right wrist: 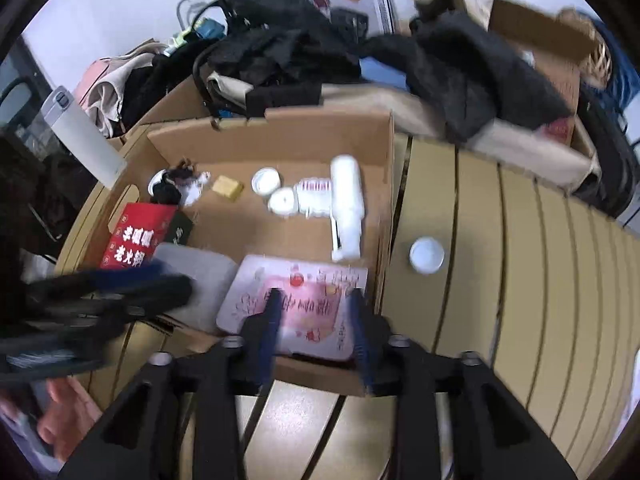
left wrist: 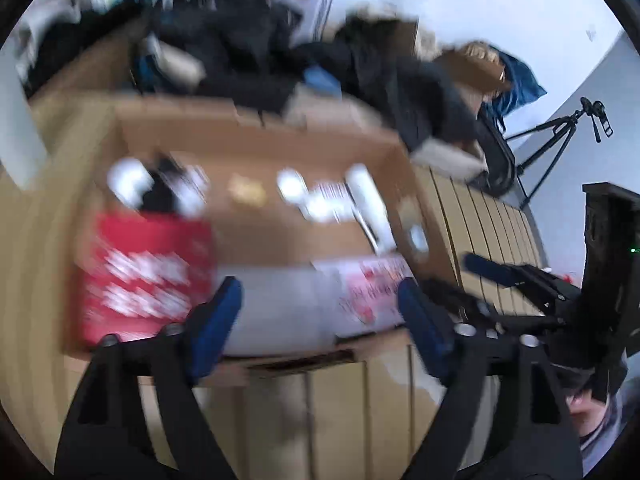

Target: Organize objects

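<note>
An open cardboard box (right wrist: 276, 136) on a slatted tan table holds a red carton (right wrist: 136, 236), a grey pad (right wrist: 200, 276), a pink-and-white packet (right wrist: 304, 280), white bottles (right wrist: 344, 204), white lids and a yellow block (right wrist: 227, 188). A white round lid (right wrist: 426, 255) lies on the table right of the box. My right gripper (right wrist: 314, 300) is open and empty over the packet at the box's near edge. My left gripper (left wrist: 320, 304) is open and empty over the blurred box (left wrist: 256, 144), above the grey pad (left wrist: 276, 304). The left gripper also shows in the right wrist view (right wrist: 120, 288).
Dark clothes and bags (right wrist: 280, 52) are piled behind the box, with more cardboard boxes (right wrist: 544, 52) at the back right. A white bottle (right wrist: 84, 136) stands at the left. A tripod (left wrist: 560, 140) stands past the table's right end. Slatted table (right wrist: 520, 260) extends to the right.
</note>
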Motion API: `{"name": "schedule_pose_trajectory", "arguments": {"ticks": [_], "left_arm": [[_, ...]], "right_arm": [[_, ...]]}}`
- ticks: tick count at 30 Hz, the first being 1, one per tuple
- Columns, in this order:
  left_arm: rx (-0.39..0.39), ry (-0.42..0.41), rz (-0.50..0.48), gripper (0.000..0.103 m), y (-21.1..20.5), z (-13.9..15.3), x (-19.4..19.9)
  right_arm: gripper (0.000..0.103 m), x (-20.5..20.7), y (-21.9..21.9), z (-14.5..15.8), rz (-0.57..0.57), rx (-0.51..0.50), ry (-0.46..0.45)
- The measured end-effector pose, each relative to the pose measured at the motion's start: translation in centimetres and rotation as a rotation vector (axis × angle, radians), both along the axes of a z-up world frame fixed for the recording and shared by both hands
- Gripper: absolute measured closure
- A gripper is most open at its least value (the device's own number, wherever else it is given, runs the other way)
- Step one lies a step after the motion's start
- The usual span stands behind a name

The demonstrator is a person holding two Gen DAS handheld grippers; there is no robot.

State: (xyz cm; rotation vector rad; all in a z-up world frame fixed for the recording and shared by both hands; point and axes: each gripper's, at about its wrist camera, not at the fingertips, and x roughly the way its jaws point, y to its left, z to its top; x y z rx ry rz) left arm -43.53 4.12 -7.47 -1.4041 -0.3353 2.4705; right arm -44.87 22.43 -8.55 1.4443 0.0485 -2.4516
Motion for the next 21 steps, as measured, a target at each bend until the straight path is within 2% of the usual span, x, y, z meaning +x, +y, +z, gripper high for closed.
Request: {"name": "schedule_pose_trajectory", "arguments": {"ticks": [1, 2, 4, 6, 11, 13, 16, 21], "left_arm": [[-0.039, 0.007, 0.0, 0.007, -0.7, 1.1, 0.3], [-0.075, 0.007, 0.007, 0.0, -1.2, 1.8, 0.2], [-0.17, 0.022, 0.046, 0.0, -2.8, 3.3, 0.6], [-0.231, 0.019, 0.082, 0.0, -4.0, 4.1, 0.8], [-0.201, -0.043, 0.134, 0.0, -7.1, 4.3, 2.6], [-0.195, -0.023, 0.152, 0.0, -7.5, 4.9, 4.1], [-0.244, 0.019, 0.167, 0.0, -7.2, 6.3, 7.3], [-0.319, 0.123, 0.17, 0.0, -6.1, 8.0, 14.5]], "right_arm": [[0.007, 0.1, -0.1, 0.7, 0.0, -0.009, 0.015], [0.002, 0.1, -0.2, 1.5, 0.004, -0.019, 0.027], [0.002, 0.4, -0.6, 3.0, 0.019, -0.02, 0.034], [0.002, 0.7, -0.9, 4.5, 0.024, -0.001, 0.039], [0.002, 2.2, -1.1, 6.7, 0.019, 0.004, 0.041], [0.002, 3.5, -1.1, 7.1, 0.013, -0.002, 0.047], [0.002, 5.9, -1.2, 7.9, 0.019, 0.002, 0.059], [0.002, 13.2, -1.5, 9.5, 0.075, -0.033, 0.109]]}}
